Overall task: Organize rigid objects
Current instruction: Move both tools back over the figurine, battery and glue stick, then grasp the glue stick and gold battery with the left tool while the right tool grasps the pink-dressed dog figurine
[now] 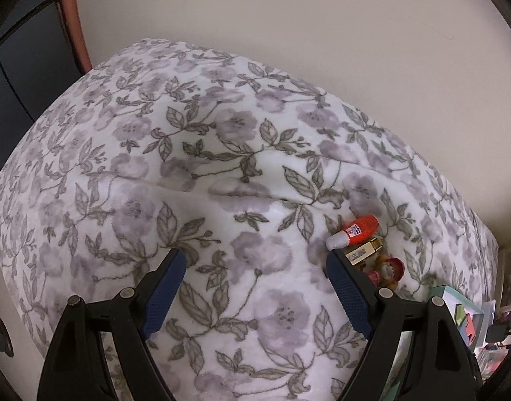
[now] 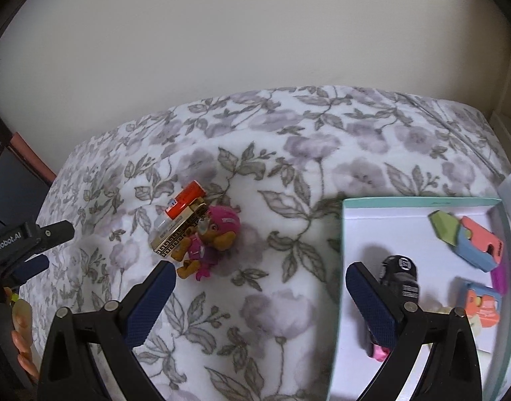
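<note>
On the floral bedspread lie an orange bottle with a white cap, a gold patterned box and a pink toy pup figure, close together. They also show in the left wrist view: the bottle, the box, the figure. A white tray with a teal rim holds a black toy car and coloured blocks. My right gripper is open and empty above the bedspread, between the figure and the tray. My left gripper is open and empty, left of the bottle.
A cream wall backs the bed. The left gripper's body shows at the left edge of the right wrist view. Dark furniture stands beyond the bed's left side. The tray's corner shows in the left wrist view.
</note>
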`<action>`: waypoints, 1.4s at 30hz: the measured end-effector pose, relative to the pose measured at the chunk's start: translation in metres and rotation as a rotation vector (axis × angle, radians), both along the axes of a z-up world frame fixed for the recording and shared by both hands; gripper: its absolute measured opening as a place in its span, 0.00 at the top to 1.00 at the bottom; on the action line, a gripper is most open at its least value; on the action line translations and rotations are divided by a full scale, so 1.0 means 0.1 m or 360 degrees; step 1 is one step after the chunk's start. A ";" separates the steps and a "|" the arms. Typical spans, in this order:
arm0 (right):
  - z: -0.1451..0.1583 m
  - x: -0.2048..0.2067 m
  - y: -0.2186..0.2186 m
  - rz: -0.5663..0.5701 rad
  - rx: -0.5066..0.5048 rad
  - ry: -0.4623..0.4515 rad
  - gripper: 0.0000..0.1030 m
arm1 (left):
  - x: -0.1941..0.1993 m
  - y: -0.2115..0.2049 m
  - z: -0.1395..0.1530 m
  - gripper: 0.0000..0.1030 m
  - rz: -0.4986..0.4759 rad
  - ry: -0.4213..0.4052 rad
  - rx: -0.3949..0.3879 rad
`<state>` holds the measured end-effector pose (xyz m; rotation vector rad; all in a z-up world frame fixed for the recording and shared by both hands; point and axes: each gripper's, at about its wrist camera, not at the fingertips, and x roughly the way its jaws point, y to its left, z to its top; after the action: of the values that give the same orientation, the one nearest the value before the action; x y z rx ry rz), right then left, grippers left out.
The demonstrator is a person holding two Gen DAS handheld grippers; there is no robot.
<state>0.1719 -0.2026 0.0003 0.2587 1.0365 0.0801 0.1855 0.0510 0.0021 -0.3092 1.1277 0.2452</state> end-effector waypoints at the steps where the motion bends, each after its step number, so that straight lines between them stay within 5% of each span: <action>1: -0.01 0.01 0.01 0.0002 0.0003 -0.0002 0.00 | 0.02 -0.02 -0.02 0.16 -0.0024 0.0006 0.0003; 13: -0.29 0.30 0.14 0.0027 0.0079 0.0031 0.00 | 0.31 -0.09 -0.33 0.16 -0.0198 0.0066 0.0025; 22: -0.18 0.48 0.02 -0.0021 0.0034 -0.0036 0.00 | 0.60 -0.20 -0.44 0.16 -0.0417 0.0046 -0.0079; 27: -0.19 0.53 -0.08 -0.0065 0.0071 -0.0052 0.00 | 0.68 -0.25 -0.42 0.16 -0.0552 0.0014 -0.0022; 36: -0.40 0.57 0.15 0.0021 0.0076 0.0031 0.00 | 0.75 0.20 -0.46 0.16 -0.0375 -0.0031 -0.0087; 42: -0.46 0.53 0.37 0.0107 0.0014 0.0048 0.00 | 0.69 0.05 -0.59 0.16 -0.0465 -0.0014 -0.0135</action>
<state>0.2249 -0.1653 -0.0459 0.2337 1.0752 0.1420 0.2540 0.0565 -0.0569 -0.2166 1.1607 -0.0622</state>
